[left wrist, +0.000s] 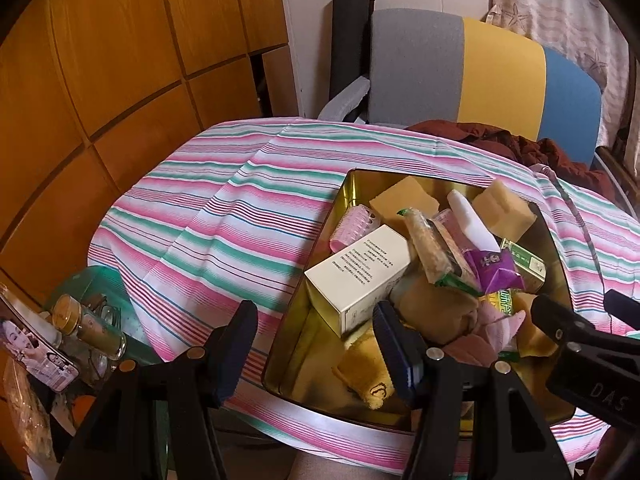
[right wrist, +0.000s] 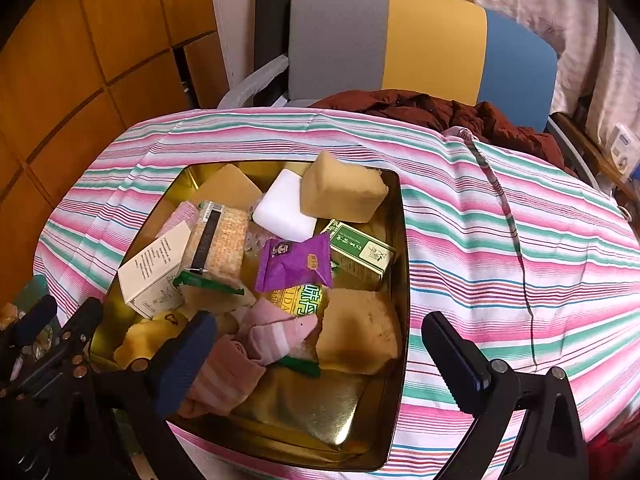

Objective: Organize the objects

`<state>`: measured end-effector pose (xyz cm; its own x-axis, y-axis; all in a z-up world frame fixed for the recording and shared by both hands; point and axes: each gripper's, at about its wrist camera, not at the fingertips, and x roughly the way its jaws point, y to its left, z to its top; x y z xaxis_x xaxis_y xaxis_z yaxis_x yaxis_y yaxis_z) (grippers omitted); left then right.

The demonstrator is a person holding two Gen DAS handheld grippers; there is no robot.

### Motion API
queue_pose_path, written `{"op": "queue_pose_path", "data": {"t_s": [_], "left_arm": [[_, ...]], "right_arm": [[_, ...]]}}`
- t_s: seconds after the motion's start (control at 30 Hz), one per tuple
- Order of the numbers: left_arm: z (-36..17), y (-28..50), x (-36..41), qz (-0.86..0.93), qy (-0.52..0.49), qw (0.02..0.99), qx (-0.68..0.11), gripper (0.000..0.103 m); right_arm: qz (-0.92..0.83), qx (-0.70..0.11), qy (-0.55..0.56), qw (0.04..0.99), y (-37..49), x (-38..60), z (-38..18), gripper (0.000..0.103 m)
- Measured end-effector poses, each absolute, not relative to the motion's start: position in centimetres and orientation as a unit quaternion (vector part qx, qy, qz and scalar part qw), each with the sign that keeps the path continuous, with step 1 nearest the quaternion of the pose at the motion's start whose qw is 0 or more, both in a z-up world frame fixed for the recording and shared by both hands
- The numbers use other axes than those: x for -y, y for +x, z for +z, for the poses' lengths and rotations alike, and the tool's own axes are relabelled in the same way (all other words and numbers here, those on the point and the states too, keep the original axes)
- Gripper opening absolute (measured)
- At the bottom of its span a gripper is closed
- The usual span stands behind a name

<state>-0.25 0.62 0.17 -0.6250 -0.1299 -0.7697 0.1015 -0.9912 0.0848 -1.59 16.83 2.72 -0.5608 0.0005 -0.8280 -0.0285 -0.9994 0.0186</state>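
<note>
On the striped cloth [right wrist: 500,216] stands a gold tin [right wrist: 400,264], full of small things: yellow sponges [right wrist: 344,192], a white soap block [right wrist: 286,210], a purple packet [right wrist: 294,264], a green box [right wrist: 362,256], a cream box [left wrist: 360,276] and pink socks [right wrist: 276,336]. The left gripper [left wrist: 316,344] and right gripper [right wrist: 320,344] both have jaws apart, holding nothing.
</note>
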Motion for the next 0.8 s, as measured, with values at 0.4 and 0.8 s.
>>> {"op": "queue_pose_path", "data": {"t_s": [0.4,0.8], "left_arm": [[-0.03,-0.38,-0.21,-0.898,0.434,0.067,0.006,0.061],[-0.48,-0.54,0.09,-0.895,0.439,0.075,0.001,0.059]], "right_arm": [[0.886,-0.008,-0.463,0.023,-1.67,-17.2,2.72,0.103],[0.884,-0.012,-0.466,0.025,-1.73,-17.53,2.36,0.103]]}}
